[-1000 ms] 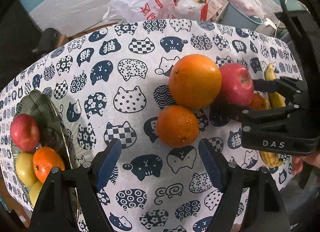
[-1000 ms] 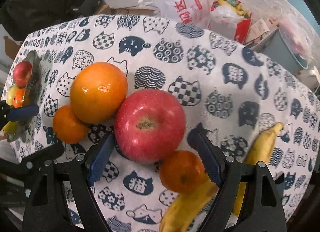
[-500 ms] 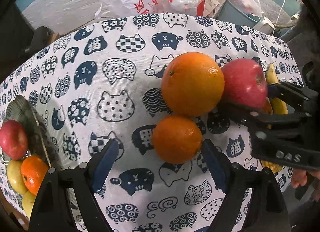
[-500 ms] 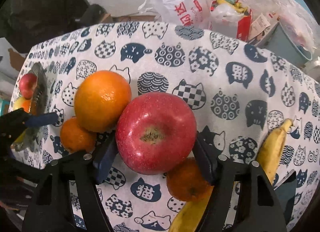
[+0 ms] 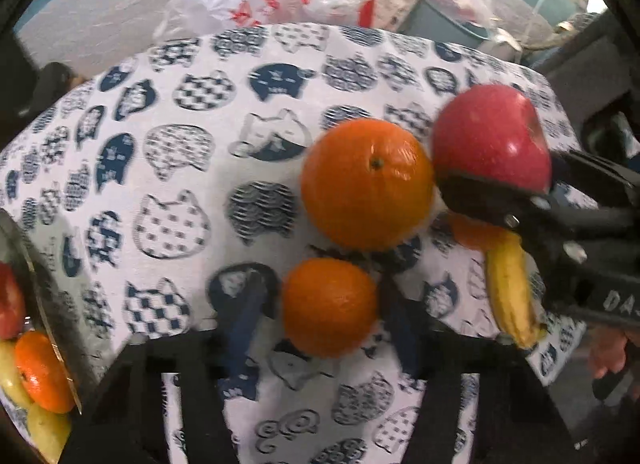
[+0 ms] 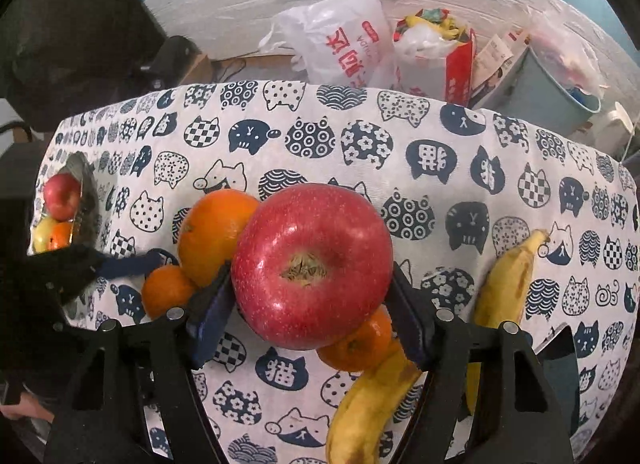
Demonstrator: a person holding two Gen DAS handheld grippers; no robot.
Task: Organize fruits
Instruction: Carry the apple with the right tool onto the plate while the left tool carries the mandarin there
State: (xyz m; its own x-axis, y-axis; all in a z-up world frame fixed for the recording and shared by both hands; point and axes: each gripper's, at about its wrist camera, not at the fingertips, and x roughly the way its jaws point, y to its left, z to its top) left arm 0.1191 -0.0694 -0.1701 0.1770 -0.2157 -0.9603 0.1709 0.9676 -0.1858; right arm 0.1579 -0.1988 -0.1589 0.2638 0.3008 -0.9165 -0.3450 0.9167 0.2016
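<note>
My right gripper (image 6: pixel 310 310) is shut on the red apple (image 6: pixel 312 268) and holds it above the cat-print cloth; it shows in the left wrist view as apple (image 5: pixel 492 140) and right gripper (image 5: pixel 536 184). My left gripper (image 5: pixel 322 316) points down over a small orange (image 5: pixel 330 308), its jaws closing; the right pad looks against the fruit and the left pad stands a small gap off, all blurred. A large orange (image 5: pixel 366 184) lies just behind. Another small orange (image 6: pixel 356 344) and two bananas (image 6: pixel 504 292) lie under the apple.
A glass plate (image 5: pixel 36 284) at the cloth's left edge holds a red apple, an orange and yellowish fruit. Behind the table stand plastic bags (image 6: pixel 344 44), a red-and-white box (image 6: pixel 436 60) and a grey bin (image 6: pixel 548 92). A hand (image 5: pixel 608 352) shows at lower right.
The left gripper's jaws narrowed around the small orange as it sank closer. The right gripper shut on the red apple and raised it off the cloth.
</note>
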